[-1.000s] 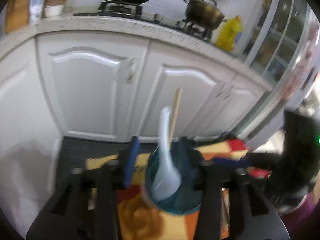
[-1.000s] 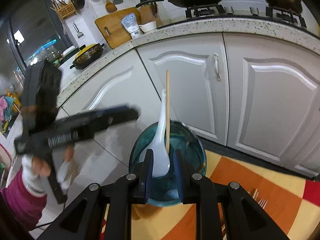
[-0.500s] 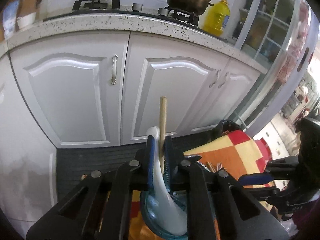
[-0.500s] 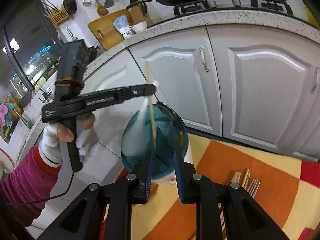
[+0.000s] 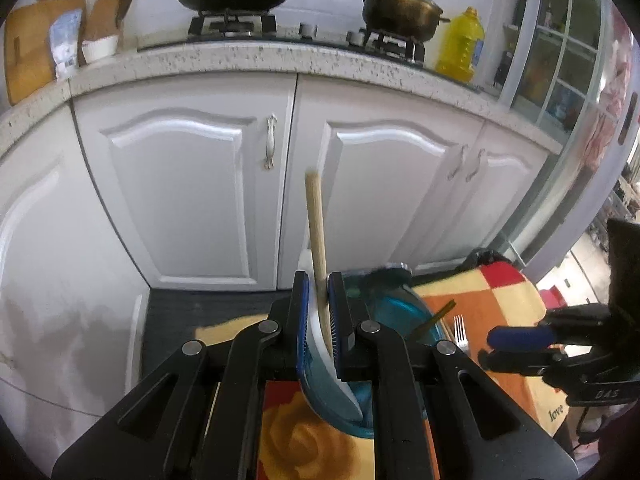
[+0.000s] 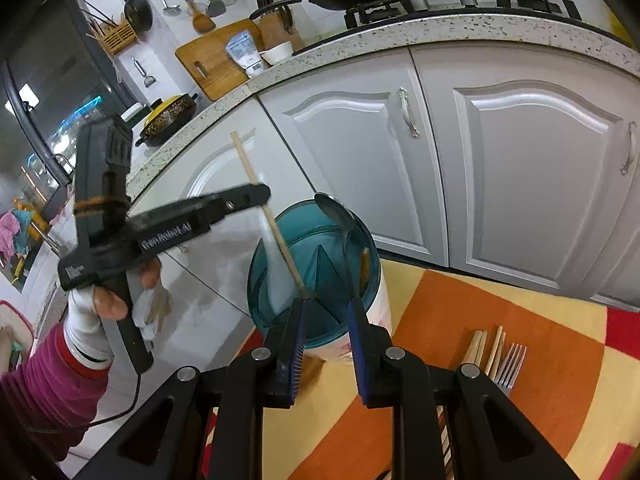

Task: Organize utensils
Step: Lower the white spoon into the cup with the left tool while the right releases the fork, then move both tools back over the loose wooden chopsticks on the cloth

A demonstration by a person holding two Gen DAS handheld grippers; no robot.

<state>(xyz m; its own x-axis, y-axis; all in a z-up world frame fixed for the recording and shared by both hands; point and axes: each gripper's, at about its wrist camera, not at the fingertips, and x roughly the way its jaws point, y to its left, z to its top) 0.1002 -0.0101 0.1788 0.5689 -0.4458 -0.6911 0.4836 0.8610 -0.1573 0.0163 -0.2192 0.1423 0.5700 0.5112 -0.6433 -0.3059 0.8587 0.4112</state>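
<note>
A teal utensil holder [image 6: 316, 276] stands on the patterned cloth [image 6: 520, 360] and also shows in the left wrist view [image 5: 384, 312]. My left gripper [image 5: 319, 316] is shut on a wooden chopstick [image 5: 316, 224] and a white spoon [image 5: 320, 344] whose lower ends sit in the holder. From the right wrist view the left gripper [image 6: 256, 196] grips the chopstick [image 6: 268, 216] above the holder. A metal spoon [image 6: 336, 212] leans in another compartment. My right gripper [image 6: 326, 320] is open and empty just before the holder.
Chopsticks [image 6: 486, 350] and a fork [image 6: 510, 364] lie on the cloth right of the holder; the fork also shows in the left wrist view [image 5: 460, 328]. White cabinet doors [image 5: 192, 200] stand behind, with a stove counter [image 5: 280, 56] above.
My left gripper closed on the chopstick and white spoon and tilted them left in the holder. My right gripper drew back from the holder and opened a little wider.
</note>
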